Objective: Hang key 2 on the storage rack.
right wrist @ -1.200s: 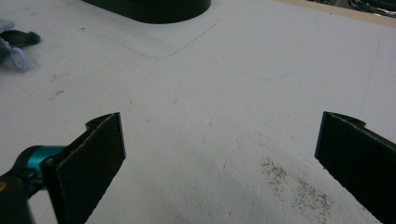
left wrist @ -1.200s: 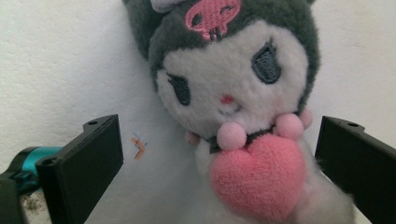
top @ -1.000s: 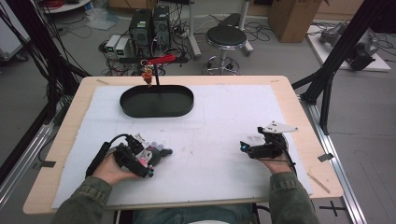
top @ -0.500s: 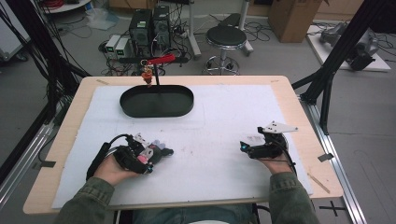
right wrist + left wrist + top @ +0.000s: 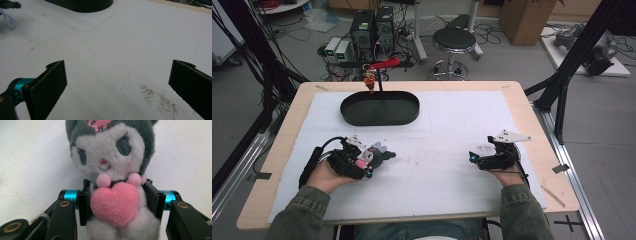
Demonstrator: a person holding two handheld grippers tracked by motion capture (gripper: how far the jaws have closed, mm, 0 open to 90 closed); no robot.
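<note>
A plush toy (image 5: 110, 162) with a grey hood, white face and pink heart sits upright between the pads of my left gripper (image 5: 118, 197). The jaws have just been closing and now press on its body from both sides. In the high view the plush toy (image 5: 381, 151) and left gripper (image 5: 371, 160) are at the front left of the white mat. My right gripper (image 5: 473, 158) rests at the front right, and in its own view the right gripper (image 5: 117, 82) stands open over bare mat.
A black oval tray (image 5: 352, 117) lies at the back of the table, with a thin black post (image 5: 380, 90) carrying a red hook (image 5: 386, 63) and a small orange figure (image 5: 370, 83). The tray (image 5: 80, 3) edge lies ahead of the right gripper.
My left gripper's jaws have closed onto the plush toy and the left hand has risen slightly with it. The right hand has kept still.
</note>
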